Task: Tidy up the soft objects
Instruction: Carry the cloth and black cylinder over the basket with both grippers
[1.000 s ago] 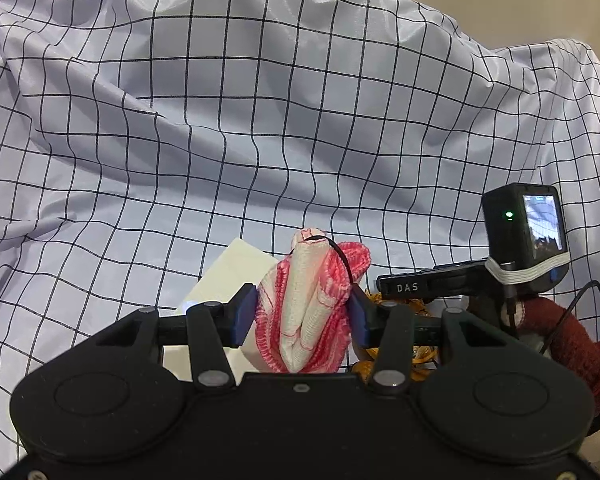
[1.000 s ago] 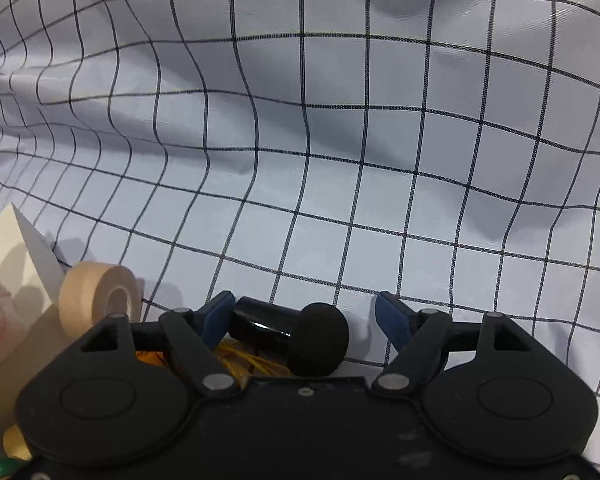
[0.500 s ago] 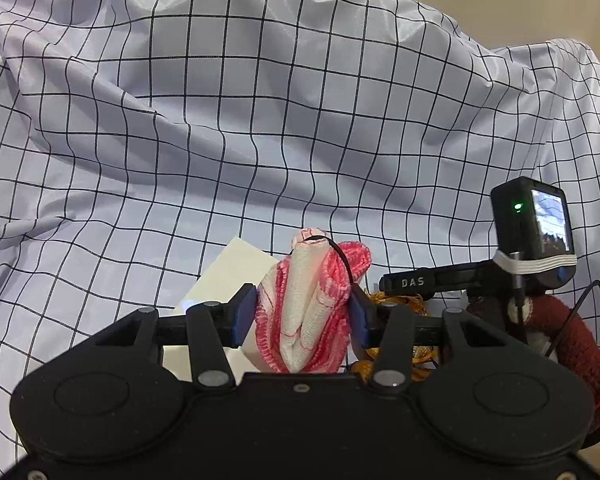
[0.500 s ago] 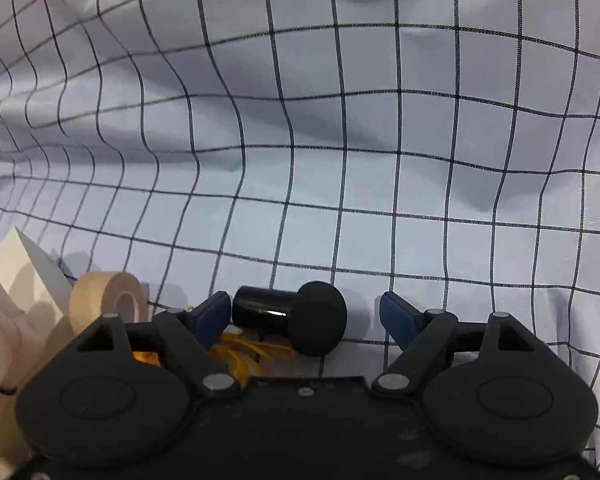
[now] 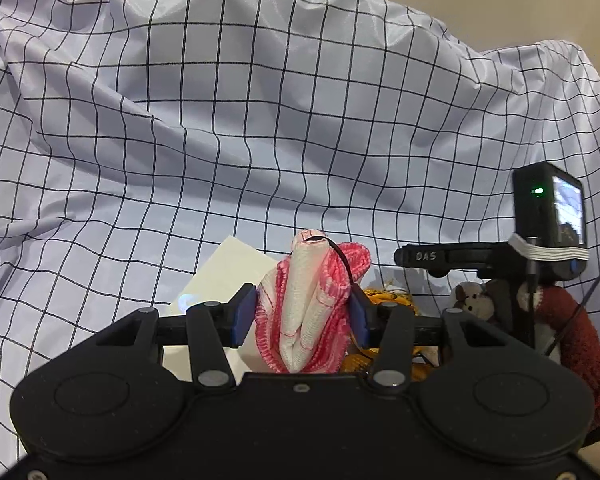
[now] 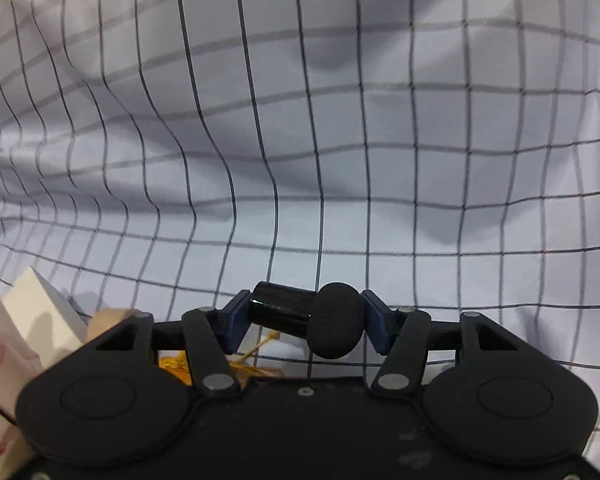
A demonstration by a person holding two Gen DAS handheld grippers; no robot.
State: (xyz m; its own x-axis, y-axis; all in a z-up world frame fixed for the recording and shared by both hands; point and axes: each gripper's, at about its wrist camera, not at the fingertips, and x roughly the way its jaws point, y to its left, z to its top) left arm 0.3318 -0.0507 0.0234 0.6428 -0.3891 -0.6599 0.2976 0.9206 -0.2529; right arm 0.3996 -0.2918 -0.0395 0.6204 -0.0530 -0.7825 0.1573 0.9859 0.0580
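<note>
Right claw (image 6: 306, 322): blue pads pinched end-to-end on a small black object, a glossy cylinder with a matte rounded foam-like head (image 6: 306, 320). It lies crosswise, cylinder end at the 9 o'clock pad, foam head at the 3 o'clock pad, tilted slightly down toward 3 o'clock. It appears clear of the cloth, though contact below cannot be confirmed.

Left claw (image 5: 302, 314): pads pressed onto a folded red-and-white knitted cloth (image 5: 306, 312), standing upright between them, with a thin black cord (image 5: 342, 258) looped over its top.

Outward: a white flat card or box (image 5: 224, 276) at 10 o'clock of the left claw; a yellow tasselled cord bundle (image 6: 180, 364) low between the two claws; a small brown plush monkey (image 5: 474, 300) at 3 o'clock, beyond the right tool. A beige tape roll (image 6: 108, 318) sits at 9 o'clock of the right claw, half hidden. White black-gridded sheet (image 6: 300, 140) drapes the worktop and backdrop.

Risks, judged:
- End-on hold on black object; foam head compresses, glossy end is slick. Object may pivot or squirt out on a fast swing.
- Black cord may snag on the left pad during release and drag the cloth.
- Cloth likely to unfold once released.
- Tools are near each other; collision possible over the yellow bundle.
</note>
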